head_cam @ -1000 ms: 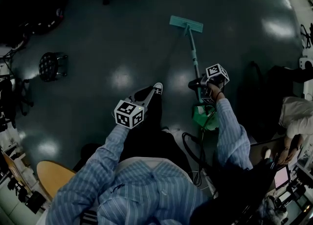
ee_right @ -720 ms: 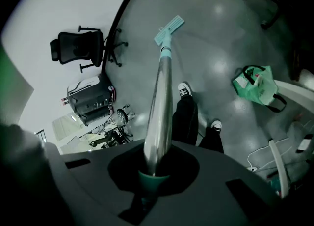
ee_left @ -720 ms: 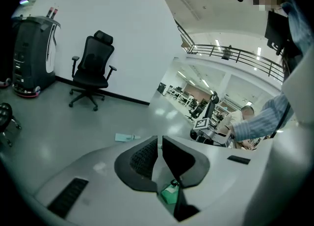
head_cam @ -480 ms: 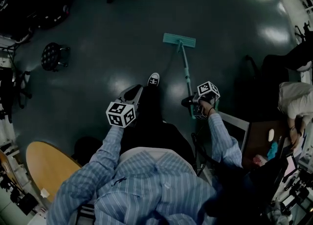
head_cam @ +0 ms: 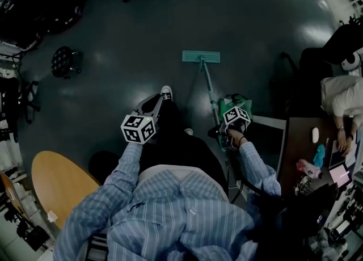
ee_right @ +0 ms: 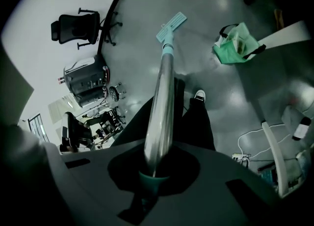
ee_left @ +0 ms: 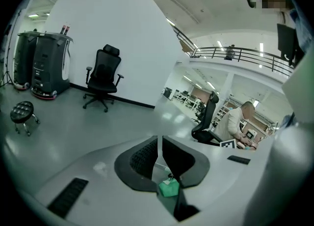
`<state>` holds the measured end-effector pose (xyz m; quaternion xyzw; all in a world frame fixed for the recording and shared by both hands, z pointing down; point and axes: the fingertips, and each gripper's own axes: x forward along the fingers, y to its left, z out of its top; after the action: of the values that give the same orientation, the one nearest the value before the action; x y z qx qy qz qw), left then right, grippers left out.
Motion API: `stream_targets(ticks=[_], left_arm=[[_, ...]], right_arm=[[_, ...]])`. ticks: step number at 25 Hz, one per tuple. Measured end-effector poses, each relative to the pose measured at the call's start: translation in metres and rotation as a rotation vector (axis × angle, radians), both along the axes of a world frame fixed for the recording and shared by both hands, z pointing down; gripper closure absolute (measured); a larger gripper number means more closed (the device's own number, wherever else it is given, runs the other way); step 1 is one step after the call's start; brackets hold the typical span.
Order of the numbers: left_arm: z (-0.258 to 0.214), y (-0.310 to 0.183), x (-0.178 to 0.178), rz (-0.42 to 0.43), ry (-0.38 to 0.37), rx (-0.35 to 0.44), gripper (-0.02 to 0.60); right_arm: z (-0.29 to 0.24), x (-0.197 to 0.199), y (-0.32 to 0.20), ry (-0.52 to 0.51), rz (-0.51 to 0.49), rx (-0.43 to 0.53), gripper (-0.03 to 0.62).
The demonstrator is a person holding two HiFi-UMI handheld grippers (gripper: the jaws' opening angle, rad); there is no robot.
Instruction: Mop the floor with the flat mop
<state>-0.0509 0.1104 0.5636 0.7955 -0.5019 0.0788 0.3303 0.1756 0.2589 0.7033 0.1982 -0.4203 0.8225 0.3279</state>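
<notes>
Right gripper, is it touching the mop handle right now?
Touching. The right gripper view shows the right gripper with its jaws clamped around the metal mop handle, no gap between them.

One flat mop (head_cam: 201, 57), two grippers (ee_left: 159, 141) (ee_right: 155, 168) — one stool (head_cam: 62, 61)

Head and right gripper views both face the flat mop (head_cam: 201, 57).

Flat mop out on the dark, glossy floor, seen from above

The flat mop (head_cam: 201, 57) rests its pale green head flat on the floor (head_cam: 142, 27). Its handle slants back from that head to the right gripper (head_cam: 221, 131), whose tongs meet the handle's near end. A green bag (head_cam: 228, 106) sits just right of the handle. Down-left of the mop head stands the person's shoe (head_cam: 166, 92), with the left gripper (head_cam: 154, 102) just behind it. A black stool (head_cam: 63, 61) is far left.
</notes>
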Motion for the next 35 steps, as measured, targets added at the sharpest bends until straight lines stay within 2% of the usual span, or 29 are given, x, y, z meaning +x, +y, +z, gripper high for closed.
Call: stream_targets(ticks=[9,18,26,35], left_arm=[[-0.009,0.002,0.035,0.149,0.006,0.007,0.549],[-0.028,0.007,0.022,0.252,0.027,0.031,0.549],[-0.04,0.0,-0.014,0.226,0.029,0.067,0.549],[-0.038,0.013,-0.089,0.107,-0.026,0.074,0.549]], right_arm=[[-0.006,-0.005,0.059,-0.021,0.026,-0.013,0.584],[-0.035,-0.044,0.08,-0.056,0.141,-0.049,0.583],[-0.039,-0.085,0.066,-0.092,0.22,-0.046,0.583],[-0.036,-0.098,0.066,-0.1,0.263,-0.042,0.583]])
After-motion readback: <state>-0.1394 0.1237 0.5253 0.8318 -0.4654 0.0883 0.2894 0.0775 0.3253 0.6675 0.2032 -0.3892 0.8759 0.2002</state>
